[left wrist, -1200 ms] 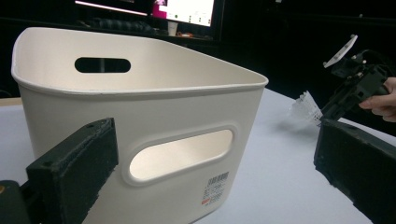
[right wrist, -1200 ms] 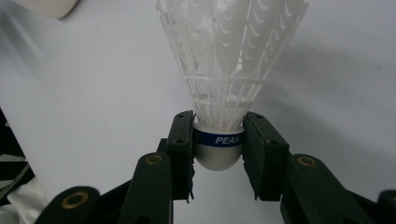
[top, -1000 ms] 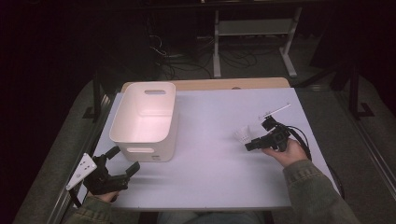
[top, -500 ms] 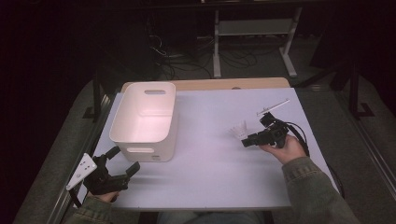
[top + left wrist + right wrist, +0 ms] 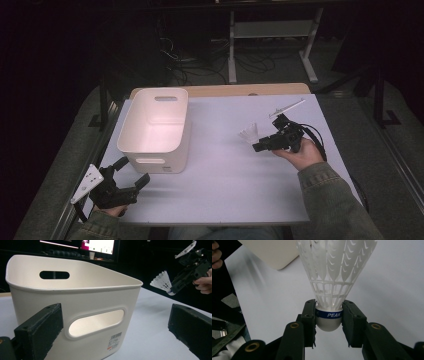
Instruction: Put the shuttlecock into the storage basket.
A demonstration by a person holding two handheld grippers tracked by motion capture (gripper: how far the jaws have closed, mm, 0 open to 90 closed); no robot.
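White plastic shuttlecock [image 5: 336, 277] is clamped by its rounded base in the right gripper [image 5: 329, 320]; we see both jaws pressed on the base, on a blue band reading PEAK. Skirt top is cut off by the frame in the right gripper view. In the high view the right gripper [image 5: 258, 146] holds it above the table [image 5: 225, 185], right of centre, skirt pointing toward the bin [image 5: 155, 129]; shuttlecock [image 5: 249, 134] is small and blurry there. Left gripper [image 5: 132, 172] sits at the table's near-left corner, jaws wide apart, nothing between them. In its own view the jaw tips are cut off and the bin [image 5: 75, 305] stands just ahead, with a barcode label [image 5: 115, 339] we can't read.
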